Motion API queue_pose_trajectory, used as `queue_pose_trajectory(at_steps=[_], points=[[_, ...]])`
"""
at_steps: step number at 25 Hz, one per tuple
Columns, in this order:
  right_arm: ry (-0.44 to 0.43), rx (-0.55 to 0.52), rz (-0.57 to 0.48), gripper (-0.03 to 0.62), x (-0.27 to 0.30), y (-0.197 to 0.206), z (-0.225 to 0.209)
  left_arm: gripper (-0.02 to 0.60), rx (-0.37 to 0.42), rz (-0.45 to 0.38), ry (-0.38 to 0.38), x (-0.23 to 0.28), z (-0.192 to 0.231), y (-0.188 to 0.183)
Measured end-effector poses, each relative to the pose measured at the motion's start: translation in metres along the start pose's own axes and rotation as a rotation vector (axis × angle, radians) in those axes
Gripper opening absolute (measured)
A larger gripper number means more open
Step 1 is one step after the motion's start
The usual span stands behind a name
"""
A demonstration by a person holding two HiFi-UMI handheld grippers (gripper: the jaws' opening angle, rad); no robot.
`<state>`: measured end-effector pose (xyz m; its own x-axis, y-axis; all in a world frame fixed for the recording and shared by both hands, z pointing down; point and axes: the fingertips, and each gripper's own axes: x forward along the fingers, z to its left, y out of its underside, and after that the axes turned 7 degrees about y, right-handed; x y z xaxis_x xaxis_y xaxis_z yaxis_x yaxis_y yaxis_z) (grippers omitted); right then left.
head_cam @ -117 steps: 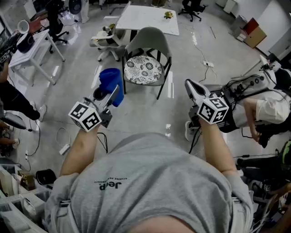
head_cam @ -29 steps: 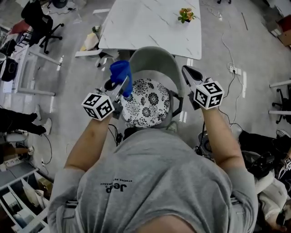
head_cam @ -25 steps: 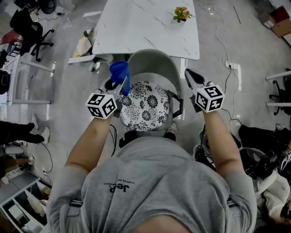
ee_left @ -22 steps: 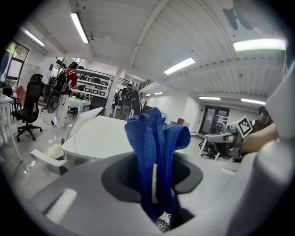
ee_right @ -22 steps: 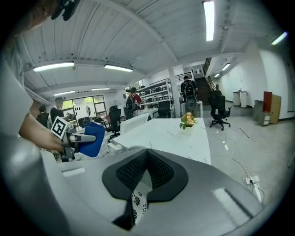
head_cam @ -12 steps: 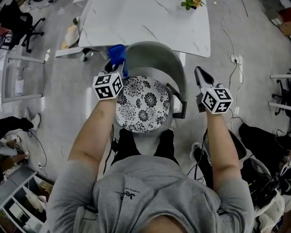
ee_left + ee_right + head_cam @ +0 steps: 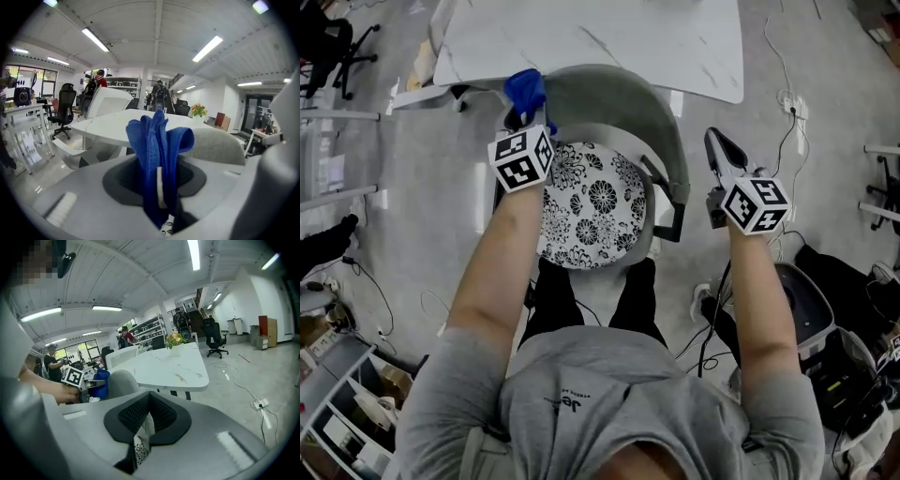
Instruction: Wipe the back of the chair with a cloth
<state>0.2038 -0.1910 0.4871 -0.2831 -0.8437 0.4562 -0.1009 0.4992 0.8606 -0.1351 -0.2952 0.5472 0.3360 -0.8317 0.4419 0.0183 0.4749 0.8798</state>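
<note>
- Left gripper view shows the left gripper (image 7: 157,192) with its jaws closed on a blue cloth (image 7: 157,140), which stands up in folds above them.
- Just behind the cloth, a little to the right, is the grey chair back (image 7: 215,145). Whether the cloth touches it, I cannot tell.
- In the head view the cloth is at the left end of the top edge of the chair back. The marker cube of the left gripper is over the left edge of the flowered cushion (image 7: 591,202).
- Right gripper (image 7: 140,427) has its jaws together, with nothing held between them. A thin slit under them shows a piece of the cushion pattern.
- In the head view this gripper is to the right of the dark armrest (image 7: 673,195), near it but apart from it.
- White table (image 7: 609,37) stands just beyond the chair back.
</note>
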Motion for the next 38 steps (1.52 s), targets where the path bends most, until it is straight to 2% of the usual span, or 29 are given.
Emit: queue_pose_trajectory(at_steps=[7,18,22,26,28,34,38], points=[[0.011,0.026,-0.001,-0.004,-0.004,0.010,-0.018,0.186,-0.006,-0.023,-0.063,0.000,-0.006,-0.002],[0.045,0.028,-0.017,-0.003,-0.009,0.008,-0.047,0.184,0.010,-0.022,-0.048,-0.007,-0.016,-0.001],[0.055,0.014,-0.023,-0.003,-0.006,0.001,-0.055,0.181,0.054,-0.029,0.013,-0.001,-0.044,-0.003],[0.055,0.013,-0.037,-0.004,-0.004,-0.005,-0.057,0.179,0.023,-0.017,0.046,0.019,-0.077,-0.006],[0.050,0.018,-0.043,-0.004,-0.005,-0.006,-0.057,0.179,0.033,-0.002,0.063,0.025,-0.091,-0.006],[0.047,0.041,-0.050,-0.003,-0.013,-0.003,-0.063,0.179,0.128,0.076,0.164,0.041,-0.142,0.002],[0.053,0.063,-0.055,-0.003,-0.022,0.000,-0.069,0.179,0.247,0.138,0.283,0.042,-0.192,0.010]])
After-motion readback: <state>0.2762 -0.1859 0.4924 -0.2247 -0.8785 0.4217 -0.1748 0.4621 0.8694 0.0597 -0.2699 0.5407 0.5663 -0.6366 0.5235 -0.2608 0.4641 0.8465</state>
